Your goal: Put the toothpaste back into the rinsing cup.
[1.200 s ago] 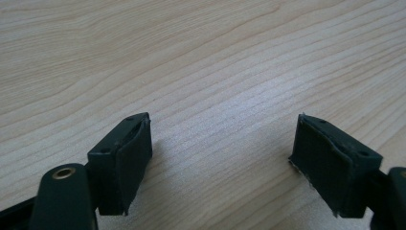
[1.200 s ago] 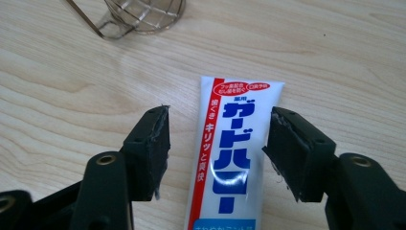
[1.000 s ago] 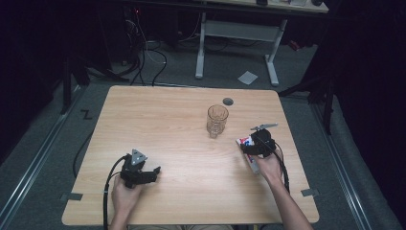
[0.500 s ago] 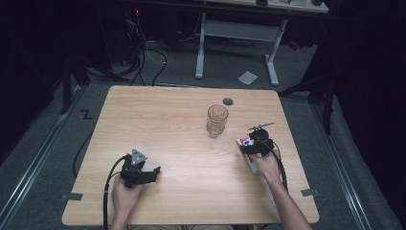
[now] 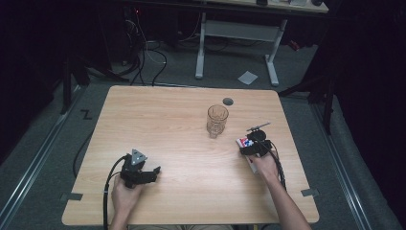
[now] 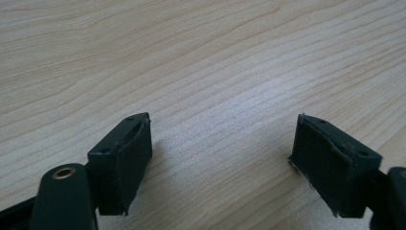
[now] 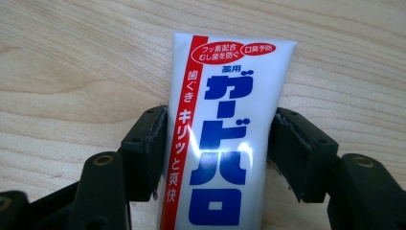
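The right gripper (image 7: 218, 148), jaws just closing, is squeezing the toothpaste tube (image 7: 225, 129) near the glass mug (image 5: 217, 120); the left gripper (image 6: 220, 163) is gaping wide over bare table (image 5: 163, 110), well apart.

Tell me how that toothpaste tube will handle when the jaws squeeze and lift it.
The toothpaste tube looks soft, so it will probably dent. Its glossy skin may slip. Lying flat on the table, it seems unlikely to roll.

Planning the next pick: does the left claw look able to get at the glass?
Probably yes: bare table lies between the left claw and the glass, and its jaws stand open, holding nothing.
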`<state>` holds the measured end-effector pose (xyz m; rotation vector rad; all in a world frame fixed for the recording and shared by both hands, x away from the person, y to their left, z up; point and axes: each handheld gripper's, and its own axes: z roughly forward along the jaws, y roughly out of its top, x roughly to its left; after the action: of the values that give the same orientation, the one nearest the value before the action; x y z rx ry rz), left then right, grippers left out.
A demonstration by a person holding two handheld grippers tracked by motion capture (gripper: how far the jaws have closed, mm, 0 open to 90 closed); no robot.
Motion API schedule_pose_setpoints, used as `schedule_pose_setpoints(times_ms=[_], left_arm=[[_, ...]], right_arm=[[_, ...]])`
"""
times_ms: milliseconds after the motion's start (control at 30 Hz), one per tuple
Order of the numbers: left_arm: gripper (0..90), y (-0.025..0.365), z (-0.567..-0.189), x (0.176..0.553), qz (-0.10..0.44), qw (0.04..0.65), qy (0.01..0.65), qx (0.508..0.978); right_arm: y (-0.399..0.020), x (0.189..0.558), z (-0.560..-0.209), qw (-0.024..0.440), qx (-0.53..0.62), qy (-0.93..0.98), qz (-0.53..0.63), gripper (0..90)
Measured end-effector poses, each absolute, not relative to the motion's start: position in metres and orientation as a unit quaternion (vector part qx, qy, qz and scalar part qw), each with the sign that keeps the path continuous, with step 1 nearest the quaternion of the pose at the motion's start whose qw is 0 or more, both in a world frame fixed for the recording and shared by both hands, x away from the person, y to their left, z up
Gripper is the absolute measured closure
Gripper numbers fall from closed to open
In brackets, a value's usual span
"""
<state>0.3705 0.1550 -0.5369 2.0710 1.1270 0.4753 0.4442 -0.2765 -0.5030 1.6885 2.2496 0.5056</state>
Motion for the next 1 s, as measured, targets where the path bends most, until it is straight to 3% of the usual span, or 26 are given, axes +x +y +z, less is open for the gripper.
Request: schedule_pose_setpoints(times_ms=[233,433,600,1000], left_arm=[[21.9,0.155,-0.537,0.371,0.184,0.360,0.437,0.803],[21.9,0.155,-0.537,0.371,0.184,0.359,0.437,0.804],[21.9,0.155,-0.537,0.371,0.184,0.359,0.437,0.804],[21.4,0.154,-0.537,0.370,0.186,0.357,0.438,0.804]], right_arm=[[-0.276,0.443,-0.502,0.141,0.582,0.781,0.177,44.1],[-0.277,0.442,-0.499,0.133,0.575,0.787,0.180,56.8],[-0.279,0.443,-0.496,0.128,0.563,0.796,0.181,62.0],[-0.281,0.432,-0.482,0.118,0.540,0.802,0.227,63.7]])
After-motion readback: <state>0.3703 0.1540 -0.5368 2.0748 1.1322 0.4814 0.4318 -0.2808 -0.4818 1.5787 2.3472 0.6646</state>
